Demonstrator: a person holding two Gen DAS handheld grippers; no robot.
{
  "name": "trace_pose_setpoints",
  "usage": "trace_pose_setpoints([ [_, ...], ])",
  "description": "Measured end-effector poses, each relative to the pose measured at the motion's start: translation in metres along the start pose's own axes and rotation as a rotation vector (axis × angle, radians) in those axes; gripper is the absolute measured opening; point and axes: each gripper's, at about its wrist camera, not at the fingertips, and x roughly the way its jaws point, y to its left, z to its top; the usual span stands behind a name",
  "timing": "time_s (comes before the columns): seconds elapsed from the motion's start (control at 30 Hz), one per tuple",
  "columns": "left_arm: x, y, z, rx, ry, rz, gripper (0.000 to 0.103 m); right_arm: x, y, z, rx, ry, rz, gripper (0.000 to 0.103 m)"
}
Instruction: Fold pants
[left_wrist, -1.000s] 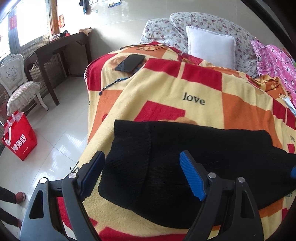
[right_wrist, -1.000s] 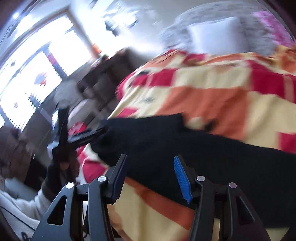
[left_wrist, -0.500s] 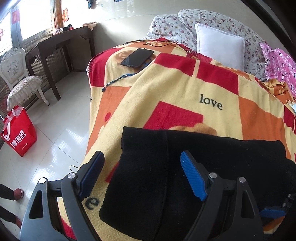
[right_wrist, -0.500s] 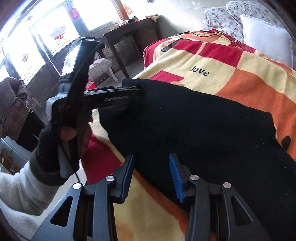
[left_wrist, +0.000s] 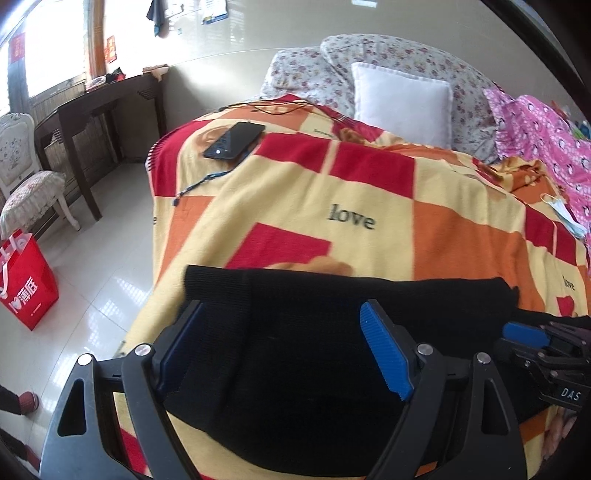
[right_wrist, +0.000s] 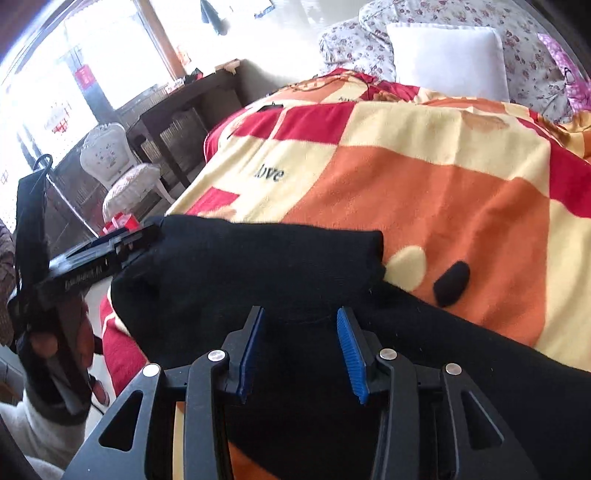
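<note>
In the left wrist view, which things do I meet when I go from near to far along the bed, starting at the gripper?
left gripper → black pants → the word "love" on the blanket → black phone → white pillow

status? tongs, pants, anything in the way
Left tongs open, over the pants. Right tongs open above the same pants, gripping nothing. Pants part-folded on blanket. Phone far up the bed, clear.
</note>
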Motion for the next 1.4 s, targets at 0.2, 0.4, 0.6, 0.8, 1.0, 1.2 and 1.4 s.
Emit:
trace_pose_setpoints([
  [0.2, -0.005, -0.024, -0.005, 0.026, 0.008, -0.047, 0.085, -0.028, 0.001, -0.008, -0.001, -0.026, -0.020, 0.052],
  [0.4, -0.002, -0.051, -0.013, 0.055, 0.024, -0.088, 0.085, -0.054, -0.012, -0.037, 0.020, -0.027, -0.072, 0.052],
  [0.6, 0.011, -0.069, -0.026, 0.064, 0.056, -0.103, 0.085, -0.064, -0.029, -0.060, 0.051, -0.032, -0.107, 0.053],
  [0.8, 0.010, -0.079, -0.030, 0.100, 0.049, -0.093, 0.086, -0.083, -0.045, -0.076, 0.086, -0.058, -0.085, 0.053],
  [1.0, -0.004, -0.102, -0.024, 0.137, 0.041, -0.160, 0.086, -0.110, -0.069, -0.089, 0.152, -0.084, -0.133, 0.063],
  [1.2, -0.007, -0.141, -0.021, 0.212, 0.058, -0.243, 0.086, -0.136, -0.103, -0.107, 0.237, -0.113, -0.192, 0.063],
  [1.4, -0.009, -0.192, -0.022, 0.316, 0.087, -0.321, 0.086, -0.166, -0.127, -0.128, 0.315, -0.145, -0.218, 0.063],
])
